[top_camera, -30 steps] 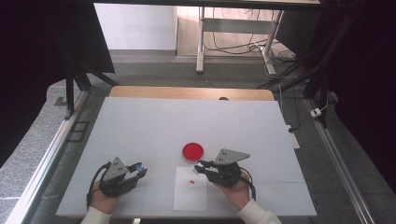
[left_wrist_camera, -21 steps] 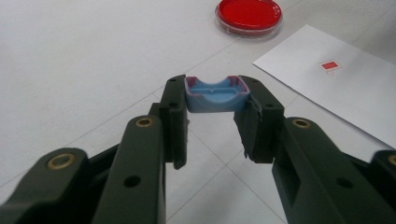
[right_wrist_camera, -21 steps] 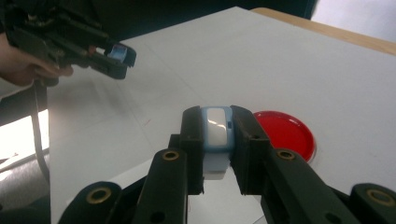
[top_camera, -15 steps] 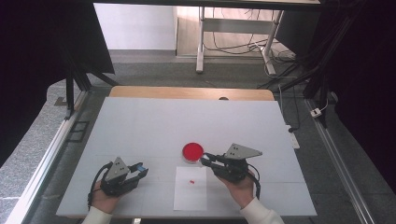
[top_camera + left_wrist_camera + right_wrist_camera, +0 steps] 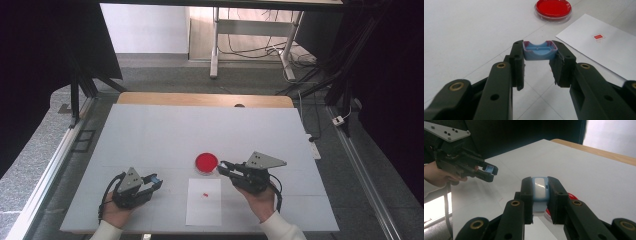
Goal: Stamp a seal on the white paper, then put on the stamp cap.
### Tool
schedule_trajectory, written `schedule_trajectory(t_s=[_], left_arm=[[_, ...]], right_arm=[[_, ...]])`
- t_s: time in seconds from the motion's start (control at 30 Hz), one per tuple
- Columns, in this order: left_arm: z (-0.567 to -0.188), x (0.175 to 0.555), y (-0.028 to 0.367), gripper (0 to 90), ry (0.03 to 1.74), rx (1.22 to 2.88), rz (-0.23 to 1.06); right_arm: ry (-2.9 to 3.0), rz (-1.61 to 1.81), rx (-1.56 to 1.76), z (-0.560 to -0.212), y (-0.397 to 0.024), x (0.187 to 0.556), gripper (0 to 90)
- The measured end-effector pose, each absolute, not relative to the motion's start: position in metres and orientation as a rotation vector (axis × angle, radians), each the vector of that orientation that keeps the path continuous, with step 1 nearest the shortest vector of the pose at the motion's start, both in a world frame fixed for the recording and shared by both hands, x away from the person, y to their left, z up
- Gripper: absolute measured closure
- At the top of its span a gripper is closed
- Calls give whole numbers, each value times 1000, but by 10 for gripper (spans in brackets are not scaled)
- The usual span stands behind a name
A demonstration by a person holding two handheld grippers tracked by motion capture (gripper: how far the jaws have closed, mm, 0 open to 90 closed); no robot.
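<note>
My left gripper (image 5: 538, 48) is shut on a small light-blue piece (image 5: 538, 53) with a reddish rim, low over the white table near the front left (image 5: 154, 181). My right gripper (image 5: 539, 183) is shut on a small blue-and-white piece (image 5: 539, 188). It is held level just right of a round red dish (image 5: 206, 162), with its tips (image 5: 222, 168) close to the dish's edge. A white paper sheet (image 5: 204, 205) with a small red mark (image 5: 205, 194) lies between the two hands. In the right gripper view the left gripper (image 5: 489, 171) is at the left.
The white tabletop (image 5: 200, 130) has a wooden strip (image 5: 205, 99) along its far edge. Dark frame legs (image 5: 75, 95) stand at the left, and a stand with cables (image 5: 280, 55) lies beyond the table. The red dish (image 5: 553, 8) and the sheet (image 5: 604, 52) lie ahead of the left jaws.
The right gripper has shifted slightly right and away and lifted a little, still holding its piece. The left gripper has stayed in place.
</note>
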State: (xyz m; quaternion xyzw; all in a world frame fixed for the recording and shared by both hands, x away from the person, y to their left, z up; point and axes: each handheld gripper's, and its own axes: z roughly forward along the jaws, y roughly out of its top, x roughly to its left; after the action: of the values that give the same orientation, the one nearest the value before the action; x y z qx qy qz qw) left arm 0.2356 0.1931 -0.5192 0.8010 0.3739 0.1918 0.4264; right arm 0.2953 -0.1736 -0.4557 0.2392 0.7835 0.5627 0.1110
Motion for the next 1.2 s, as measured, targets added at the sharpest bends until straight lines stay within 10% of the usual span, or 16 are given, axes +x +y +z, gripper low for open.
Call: schedule_trajectory(t_s=[1.2], left_arm=[[-516, 244, 150, 646, 818, 2048, 459]], right_arm=[[2314, 1642, 698, -458, -171, 295, 750]])
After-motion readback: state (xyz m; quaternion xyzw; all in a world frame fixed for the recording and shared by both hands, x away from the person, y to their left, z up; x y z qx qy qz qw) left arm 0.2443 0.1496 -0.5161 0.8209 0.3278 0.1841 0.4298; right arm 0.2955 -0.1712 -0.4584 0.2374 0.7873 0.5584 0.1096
